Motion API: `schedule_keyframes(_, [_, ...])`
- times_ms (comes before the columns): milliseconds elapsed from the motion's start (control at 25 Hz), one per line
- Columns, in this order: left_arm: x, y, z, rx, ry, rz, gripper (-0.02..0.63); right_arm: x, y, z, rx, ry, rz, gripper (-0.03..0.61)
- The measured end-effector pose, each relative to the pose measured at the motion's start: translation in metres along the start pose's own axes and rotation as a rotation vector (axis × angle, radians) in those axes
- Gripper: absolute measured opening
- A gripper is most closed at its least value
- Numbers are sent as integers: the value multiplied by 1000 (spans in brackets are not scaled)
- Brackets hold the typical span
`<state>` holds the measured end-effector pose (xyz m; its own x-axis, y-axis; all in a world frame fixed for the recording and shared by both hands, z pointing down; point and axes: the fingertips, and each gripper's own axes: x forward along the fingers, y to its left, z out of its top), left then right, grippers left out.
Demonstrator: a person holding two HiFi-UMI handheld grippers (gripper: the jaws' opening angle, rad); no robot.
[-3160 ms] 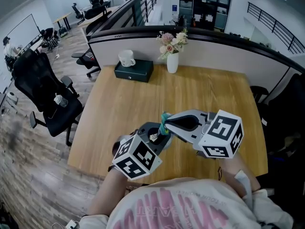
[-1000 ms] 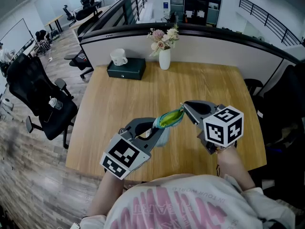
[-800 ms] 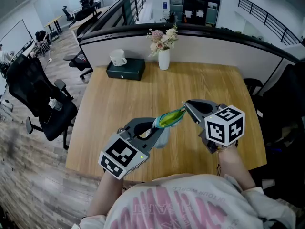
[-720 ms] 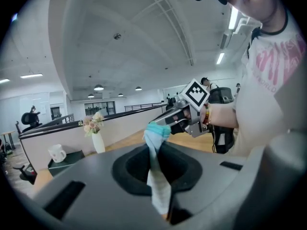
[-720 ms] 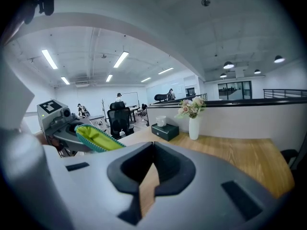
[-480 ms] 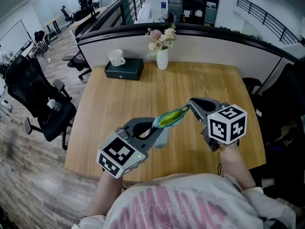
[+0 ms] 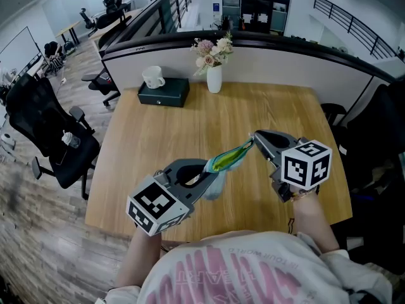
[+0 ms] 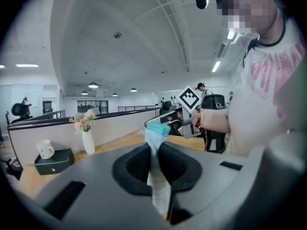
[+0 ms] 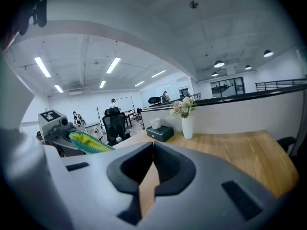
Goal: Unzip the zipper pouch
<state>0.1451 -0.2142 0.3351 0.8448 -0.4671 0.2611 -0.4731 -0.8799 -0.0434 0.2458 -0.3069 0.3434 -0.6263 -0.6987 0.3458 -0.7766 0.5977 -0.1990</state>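
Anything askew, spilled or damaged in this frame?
Nothing stands out. The pouch is stretched above the table between the left tool, shut on it, and the right tool at its far end; its mouth gapes green. The vase stands upright, and the mug sits on the dark box.

fig. legible text: none.
the pink print on the person's shirt (image 7: 243,274) is too blurred to read; left cube (image 7: 155,206) and right cube (image 7: 307,165) bear only square markers.
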Motion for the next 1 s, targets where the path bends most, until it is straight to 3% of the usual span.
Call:
schedule_keyframes(320, [0, 5, 3, -114, -74, -1, 27, 10, 3, -13, 31, -7, 30, 13])
schedule_keyframes(360, [-2, 6, 1, -129, -81, 6, 26, 13, 4, -18, 25, 5, 19, 25])
schedule_keyframes(440, [-7, 11, 0, -178, -112, 27, 26, 18, 5, -29, 18, 30, -12, 126])
schedule_keyframes(480, [-10, 17, -1, -211, -133, 47, 26, 21, 5, -34, 22, 39, -26, 146])
schedule_keyframes(600, [-23, 37, -6, -297, -191, 149, 27, 26, 8, -46, 45, 61, -41, 145])
schedule_keyframes(680, [-32, 51, -14, -324, -201, 261, 28, 28, 12, -51, 45, 65, -51, 140])
schedule_keyframes(800, [-42, 67, -32, -341, -182, 437, 28, 28, 21, -48, 21, 9, -73, 73])
schedule_keyframes(920, [-49, 77, -50, -378, -164, 552, 29, 26, 24, -36, 36, -60, -73, 5])
schedule_keyframes(1000, [-57, 82, -57, -415, -174, 608, 29, 22, 25, -28, 61, -101, -65, -3])
